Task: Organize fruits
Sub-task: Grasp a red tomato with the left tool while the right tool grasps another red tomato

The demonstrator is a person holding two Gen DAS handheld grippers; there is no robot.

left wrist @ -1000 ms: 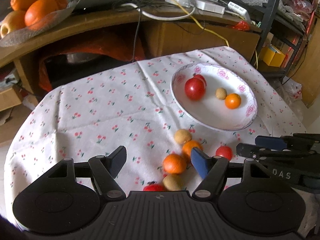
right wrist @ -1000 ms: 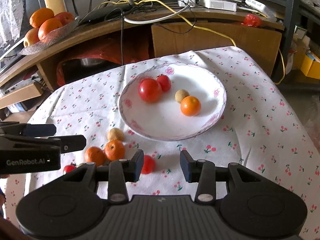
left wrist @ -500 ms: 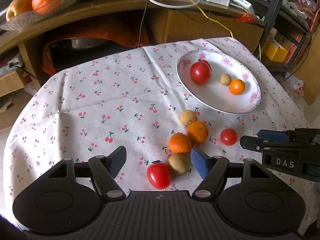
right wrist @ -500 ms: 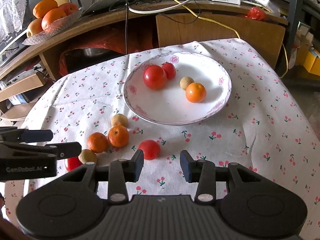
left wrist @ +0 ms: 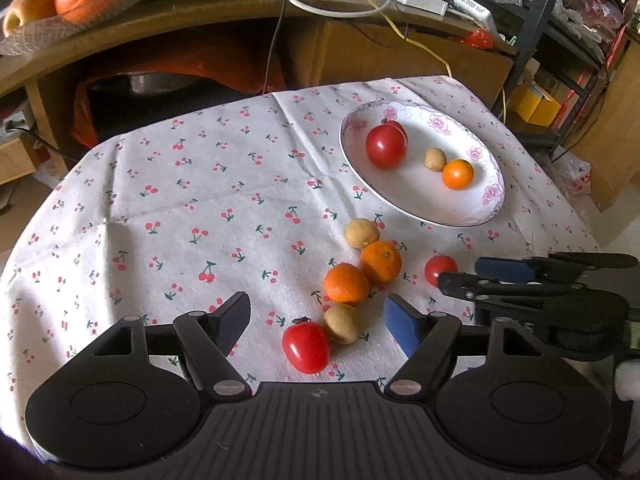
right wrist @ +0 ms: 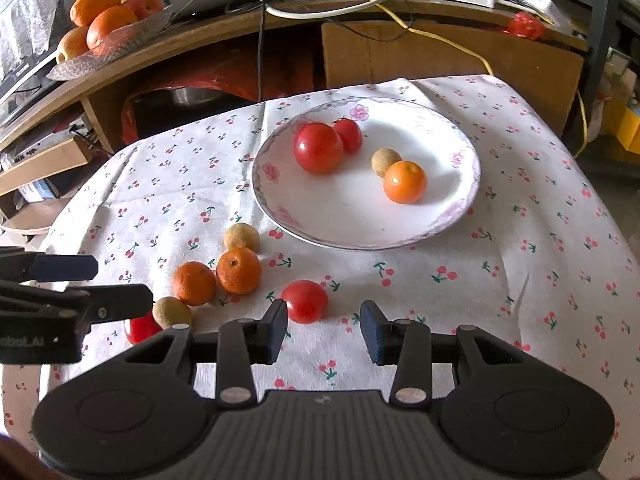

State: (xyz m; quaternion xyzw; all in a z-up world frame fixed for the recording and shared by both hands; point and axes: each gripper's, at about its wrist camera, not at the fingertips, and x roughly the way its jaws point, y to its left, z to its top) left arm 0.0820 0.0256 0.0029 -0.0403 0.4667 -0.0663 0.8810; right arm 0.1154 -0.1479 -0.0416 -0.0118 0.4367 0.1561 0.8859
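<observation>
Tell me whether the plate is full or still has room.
Still has room. The plate holds only two tomatoes, one orange and one small brown fruit; much white surface shows.

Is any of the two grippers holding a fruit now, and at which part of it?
Nothing is held. The left gripper is opening, its fingers around no fruit; the right gripper has empty open fingers. The loose fruits lie on the tablecloth.

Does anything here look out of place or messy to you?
Nothing spilled or broken. Six fruits lie loose on the tablecloth beside the plate that holds four others: two tomatoes, two oranges, two brown ones.
</observation>
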